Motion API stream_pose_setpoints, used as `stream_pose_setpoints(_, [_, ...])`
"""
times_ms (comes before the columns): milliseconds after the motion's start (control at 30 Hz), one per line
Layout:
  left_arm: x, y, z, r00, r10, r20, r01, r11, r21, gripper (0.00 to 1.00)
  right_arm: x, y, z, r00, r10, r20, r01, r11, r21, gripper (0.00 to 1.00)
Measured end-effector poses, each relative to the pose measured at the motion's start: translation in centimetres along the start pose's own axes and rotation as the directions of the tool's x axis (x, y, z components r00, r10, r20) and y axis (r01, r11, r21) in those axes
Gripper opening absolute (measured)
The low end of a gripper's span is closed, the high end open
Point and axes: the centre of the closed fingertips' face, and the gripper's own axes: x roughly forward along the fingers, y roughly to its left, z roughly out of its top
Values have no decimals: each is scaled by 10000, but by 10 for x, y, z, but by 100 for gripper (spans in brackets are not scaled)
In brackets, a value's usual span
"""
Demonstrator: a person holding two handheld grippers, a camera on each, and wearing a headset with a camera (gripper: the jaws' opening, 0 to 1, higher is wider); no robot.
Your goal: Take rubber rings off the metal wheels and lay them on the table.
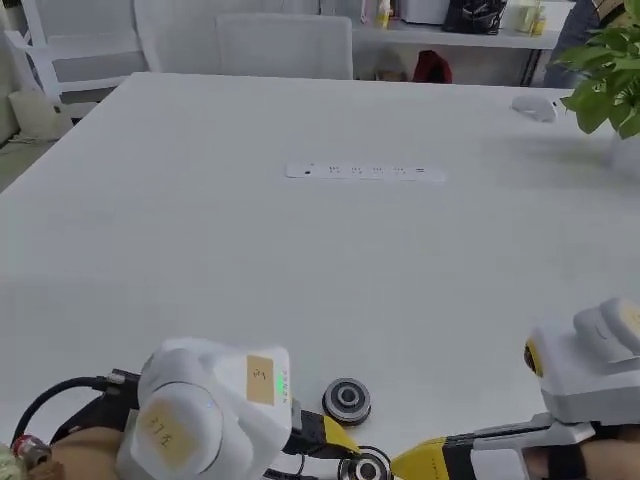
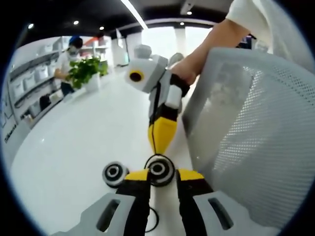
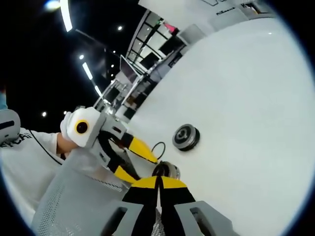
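**Progress.** Early stage. No rubber ring is seen laid well apart from the wheels on the flat white table (image 1: 320, 260).

- The first wheel (image 2: 160, 168), a small silver metal disc with a dark outer band, sits at the bottom centre of the head view. It is between the yellow-tipped jaws of the left gripper (image 2: 162, 177), which are clamped on its two sides.
- The right gripper (image 3: 157, 186) points at this wheel, with its tips just beside the rim. Its jaws are pressed together with no visible gap. Whether they pinch ring material cannot be told.
- A thin black loop (image 3: 158, 146) lies just beside the first wheel. It may be a ring coming free, but this is not certain.
- The second wheel (image 1: 347, 399), of the same kind, lies near the first wheel and just above it in the head view. Its black band is on, so it appears untouched.

**Orientation.** Both wheels are round, so neither has a long axis. The second wheel lies flat with its bore pointing up from the table. The first wheel appears roughly face-up, and any tilt is unclear.
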Motion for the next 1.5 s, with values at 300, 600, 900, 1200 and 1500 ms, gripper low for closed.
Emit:
stream_pose_setpoints(300, [-11, 1, 24, 9981, -78, 619, 74, 10000, 66, 35, -3, 6, -3, 9993, -157, -343, 132, 9973, -720, 0])
stream_pose_setpoints(600, [-37, 15, 43, 9926, 445, 1126, -435, 9990, -116, 47, -3, 13, -5, 9977, -114, -674, 35, 9932, -1160, 0])
stream_pose_setpoints(900, [-83, 29, 41, 9758, 1731, 1334, -1675, 9845, -523, 58, -5, 18, -9, 9938, -283, -1076, 88, 9841, -1772, 0])
stream_pose_setpoints(1200, [-128, 39, 25, 9457, 3030, 1179, -2911, 9505, -1082, 68, -12, 27, -7, 9918, -462, -1188, 170, 9717, -2354, 0])
stream_pose_setpoints(1500, [-163, 44, 9, 9036, 4150, 1066, -3967, 9043, -1574, 74, -25, 39, 4, 9954, -484, -829, 253, 9654, -2596, 0])
